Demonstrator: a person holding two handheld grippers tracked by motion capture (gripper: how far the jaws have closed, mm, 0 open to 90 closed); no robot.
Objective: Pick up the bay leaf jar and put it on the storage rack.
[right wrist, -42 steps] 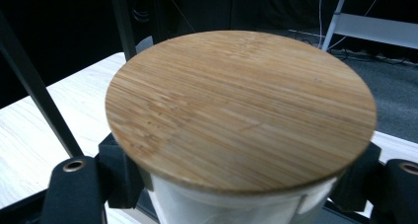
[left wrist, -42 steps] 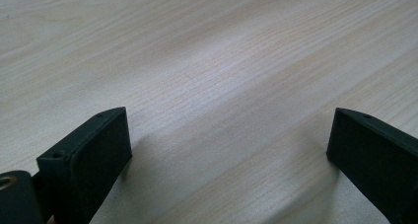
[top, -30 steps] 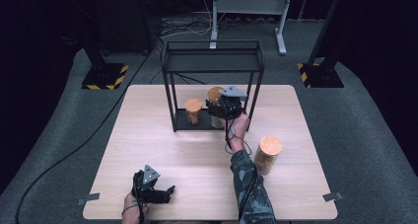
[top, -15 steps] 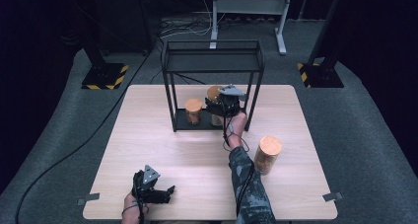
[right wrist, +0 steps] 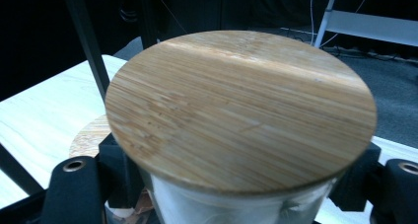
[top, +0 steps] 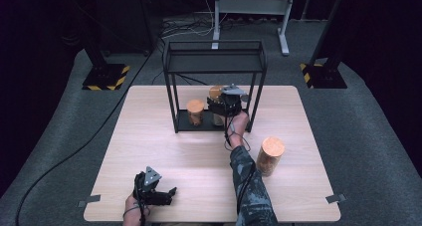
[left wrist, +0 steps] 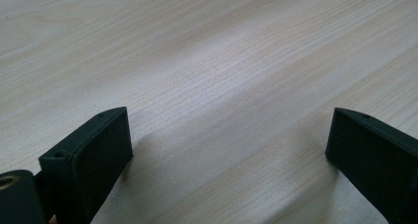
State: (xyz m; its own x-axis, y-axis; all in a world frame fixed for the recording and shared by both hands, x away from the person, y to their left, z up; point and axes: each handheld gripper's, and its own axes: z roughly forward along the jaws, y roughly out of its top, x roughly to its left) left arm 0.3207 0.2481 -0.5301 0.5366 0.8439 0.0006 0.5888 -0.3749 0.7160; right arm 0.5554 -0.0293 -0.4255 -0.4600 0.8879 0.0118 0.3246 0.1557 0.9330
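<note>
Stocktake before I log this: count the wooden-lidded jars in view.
3. One jar stands on the rack's bottom shelf, left. A second jar is gripped beside it by the right gripper. The third jar stands on the table, right. None seem hidden.

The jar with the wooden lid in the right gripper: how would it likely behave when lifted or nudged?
The jar looks clear-walled, probably glass: stiff, likely slippery and breakable. It stands tall like the loose jar, so a high nudge might tip it. The wooden lid overhangs the jaws, which could help the right gripper hold it.
</note>
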